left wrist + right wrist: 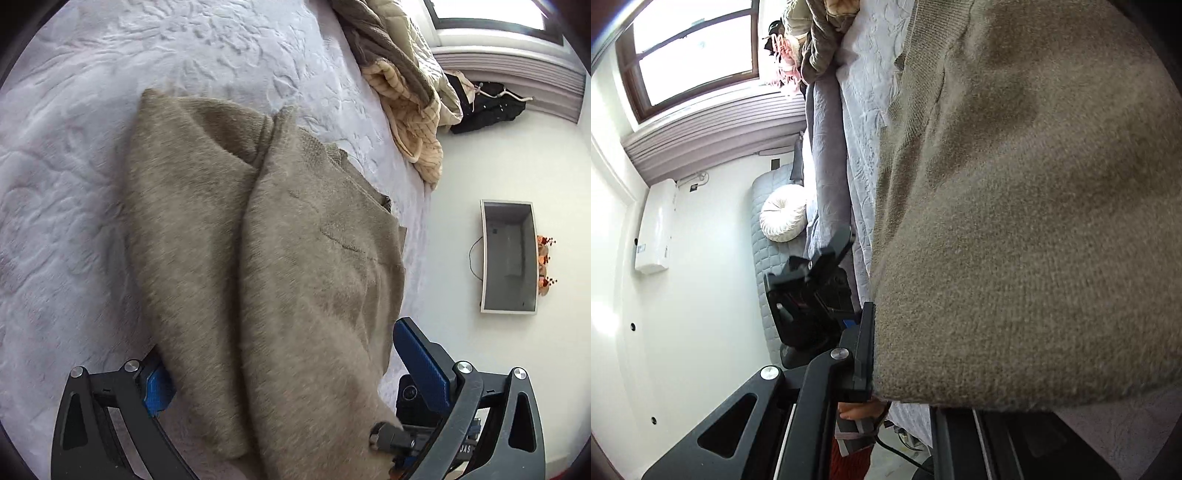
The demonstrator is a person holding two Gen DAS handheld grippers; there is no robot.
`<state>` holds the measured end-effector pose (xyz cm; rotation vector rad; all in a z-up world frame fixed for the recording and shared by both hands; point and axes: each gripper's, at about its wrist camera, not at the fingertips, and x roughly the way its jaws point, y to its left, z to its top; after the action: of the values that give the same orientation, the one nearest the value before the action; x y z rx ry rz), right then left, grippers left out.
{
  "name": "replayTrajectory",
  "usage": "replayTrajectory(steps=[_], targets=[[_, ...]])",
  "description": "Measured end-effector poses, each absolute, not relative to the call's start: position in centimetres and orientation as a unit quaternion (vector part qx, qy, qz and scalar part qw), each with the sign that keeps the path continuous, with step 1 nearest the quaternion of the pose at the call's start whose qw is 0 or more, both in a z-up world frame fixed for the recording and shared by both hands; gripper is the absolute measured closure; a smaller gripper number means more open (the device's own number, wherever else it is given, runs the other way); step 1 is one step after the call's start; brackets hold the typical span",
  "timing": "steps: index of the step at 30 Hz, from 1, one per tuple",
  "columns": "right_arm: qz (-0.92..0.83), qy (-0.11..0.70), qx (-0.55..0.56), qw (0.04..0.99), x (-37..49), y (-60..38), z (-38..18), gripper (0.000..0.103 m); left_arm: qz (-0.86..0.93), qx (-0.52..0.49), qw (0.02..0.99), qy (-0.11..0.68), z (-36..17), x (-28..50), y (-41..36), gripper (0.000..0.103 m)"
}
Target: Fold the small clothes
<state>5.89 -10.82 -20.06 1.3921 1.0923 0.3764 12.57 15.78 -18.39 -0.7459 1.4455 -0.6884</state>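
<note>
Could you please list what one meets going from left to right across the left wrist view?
Bedspread → brown sweater → cream quilted blanket → black garment → grey box → orange flowers.

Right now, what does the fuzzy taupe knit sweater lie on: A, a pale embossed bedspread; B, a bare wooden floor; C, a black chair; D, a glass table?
A: the fuzzy taupe knit sweater is spread over the pale embossed bedspread, whose raised leaf pattern shows around it.
</note>
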Motion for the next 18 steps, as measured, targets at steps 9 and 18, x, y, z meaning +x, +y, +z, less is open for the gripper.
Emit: replayTrajectory(steps=[9,18], targets=[[0.151,0.615,0.443,0.635,5.5,-9.7,-18.9,0.081,-0.277,-0.226,0.672,0.648,-18.0,13.2,11.2,0.000],[0.038,0.620,0.292,0.727,9.0,-16.2,-16.9,0.079,-0.222,-0.147,0.696,0.667,-19.5,12.9,10.2,0.027]])
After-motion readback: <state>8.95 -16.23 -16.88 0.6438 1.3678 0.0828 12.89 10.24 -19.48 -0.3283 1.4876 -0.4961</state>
